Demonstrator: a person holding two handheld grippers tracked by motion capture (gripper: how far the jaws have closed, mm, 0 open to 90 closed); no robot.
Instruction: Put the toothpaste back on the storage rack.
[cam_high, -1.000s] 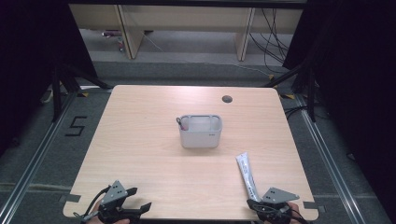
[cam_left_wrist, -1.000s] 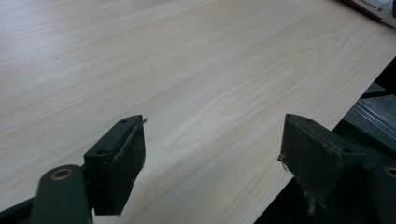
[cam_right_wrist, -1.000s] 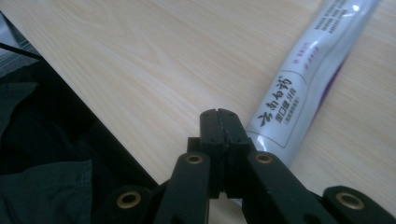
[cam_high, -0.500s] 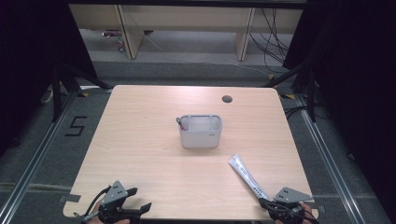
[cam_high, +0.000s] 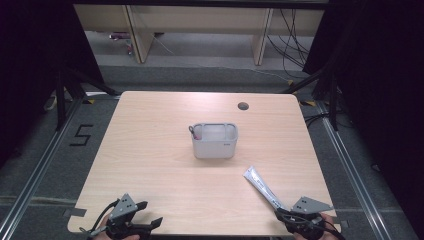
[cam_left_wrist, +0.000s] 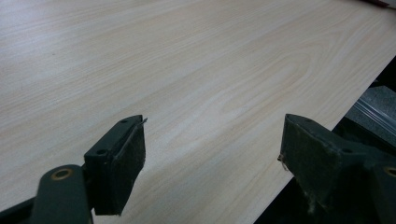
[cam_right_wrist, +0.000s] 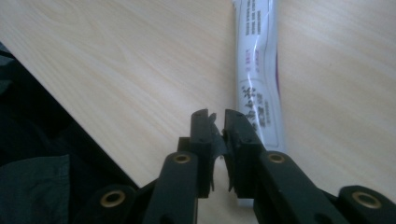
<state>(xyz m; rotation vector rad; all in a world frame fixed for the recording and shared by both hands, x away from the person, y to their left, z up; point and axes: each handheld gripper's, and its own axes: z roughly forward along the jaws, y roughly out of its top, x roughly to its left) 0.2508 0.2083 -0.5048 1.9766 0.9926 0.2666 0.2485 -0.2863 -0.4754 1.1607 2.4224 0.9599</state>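
A long white packet (cam_high: 262, 185) with printed text lies slantwise on the wooden table (cam_high: 150, 150) near the front right. My right gripper (cam_high: 281, 214) is at the packet's near end by the table's front edge. In the right gripper view the packet (cam_right_wrist: 256, 70) runs away from the jaws, and my right gripper (cam_right_wrist: 215, 117) is shut on a thin edge of its near end. A grey open-topped container (cam_high: 214, 141) stands at the table's middle. At the front left corner, my left gripper (cam_high: 150, 213) is open; between its jaws my left gripper (cam_left_wrist: 212, 135) has nothing but bare wood.
The container holds a small dark item (cam_high: 192, 131) at its left side. A round cable hole (cam_high: 243, 106) sits near the table's far edge. A floor mark "5" (cam_high: 81, 135) lies left of the table. Shelving and cables stand beyond the far edge.
My right gripper has shifted right along the front edge with the packet in it. The packet's far end has swung left. The left gripper has stayed put.
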